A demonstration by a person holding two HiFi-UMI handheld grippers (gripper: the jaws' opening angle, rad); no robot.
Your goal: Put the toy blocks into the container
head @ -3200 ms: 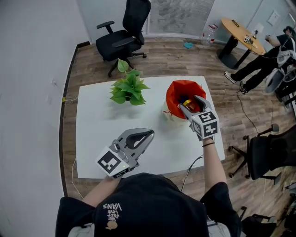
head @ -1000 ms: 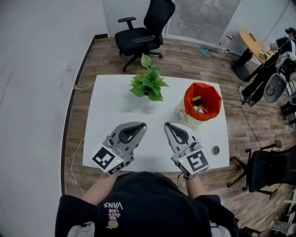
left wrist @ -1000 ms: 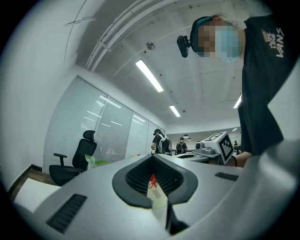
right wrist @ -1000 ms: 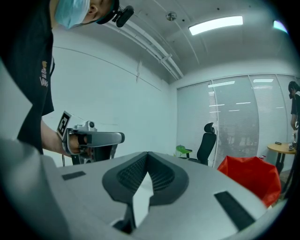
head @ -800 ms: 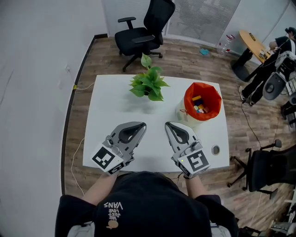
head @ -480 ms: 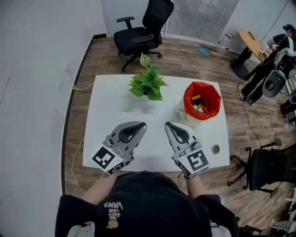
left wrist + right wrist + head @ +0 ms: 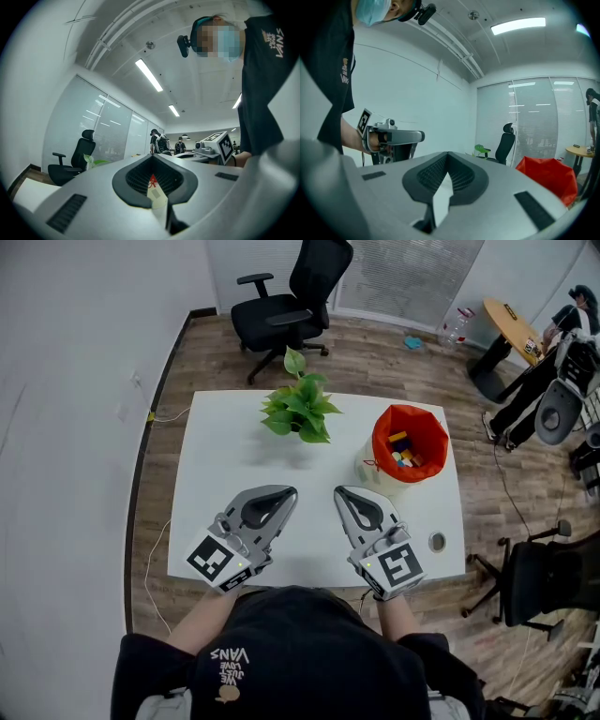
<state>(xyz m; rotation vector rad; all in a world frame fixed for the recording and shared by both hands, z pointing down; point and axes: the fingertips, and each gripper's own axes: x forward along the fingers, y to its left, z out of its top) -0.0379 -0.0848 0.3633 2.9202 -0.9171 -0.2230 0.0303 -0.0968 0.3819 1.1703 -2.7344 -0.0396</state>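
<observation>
White bench [image 7: 225, 456] fills the middle of the frame. At its lower left the left claw [image 7: 289, 492] hovers with its jaws together and nothing between them, and just to its right the right claw [image 7: 341, 492] is likewise closed and empty. A green plant [image 7: 300, 413] stands at upper centre, and at upper right the toy blocks [image 7: 403, 458] lie inside the orange-lined container [image 7: 379, 441].

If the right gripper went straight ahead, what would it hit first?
Probably the potted plant: the right gripper aims across the white table towards it, passing left of the orange container. Height is unclear.
</observation>
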